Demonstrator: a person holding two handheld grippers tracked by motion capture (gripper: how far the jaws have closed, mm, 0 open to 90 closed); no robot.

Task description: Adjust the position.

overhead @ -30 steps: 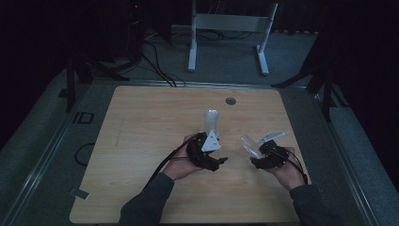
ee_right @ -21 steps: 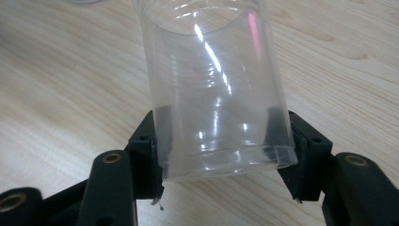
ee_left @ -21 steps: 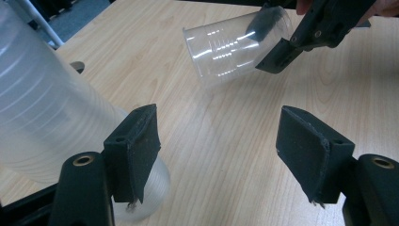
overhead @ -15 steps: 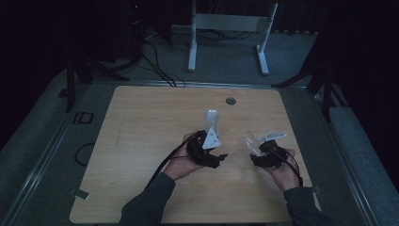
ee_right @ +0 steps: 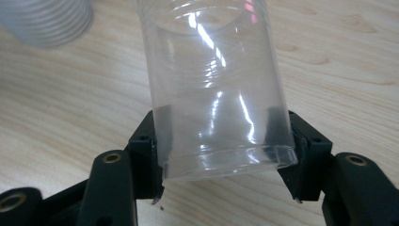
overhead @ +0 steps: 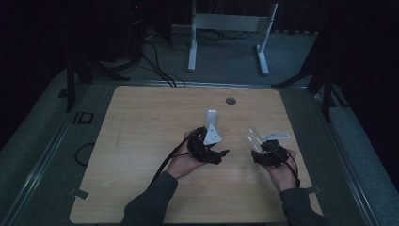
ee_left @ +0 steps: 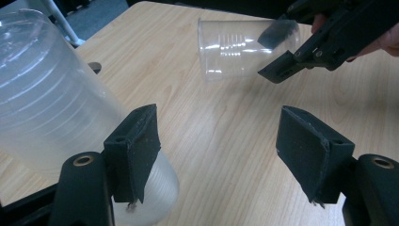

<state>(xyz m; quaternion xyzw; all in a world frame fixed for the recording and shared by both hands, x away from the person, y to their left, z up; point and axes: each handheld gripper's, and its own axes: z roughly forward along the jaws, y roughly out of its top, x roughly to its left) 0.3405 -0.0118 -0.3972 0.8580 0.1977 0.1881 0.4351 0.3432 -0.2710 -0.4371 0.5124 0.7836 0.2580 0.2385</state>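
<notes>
Since the earlier frames, both hands are staying put, while the left gripper (overhead: 210, 141) has just been closing its jaws; they are still standing apart, with nothing between them, just beside the stack of nested plastic cups (ee_left: 51, 113) on its outer left. The right gripper (ee_right: 221, 155) is clamping a single clear plastic cup (ee_right: 214, 89), empty, above the wooden table (overhead: 141, 132). Bare tabletop is lying open toward the far and left edges. One stack, one separate cup.

Left tool (ee_left: 221, 155) gapes; right tool (ee_right: 226, 150) clamped.
</notes>
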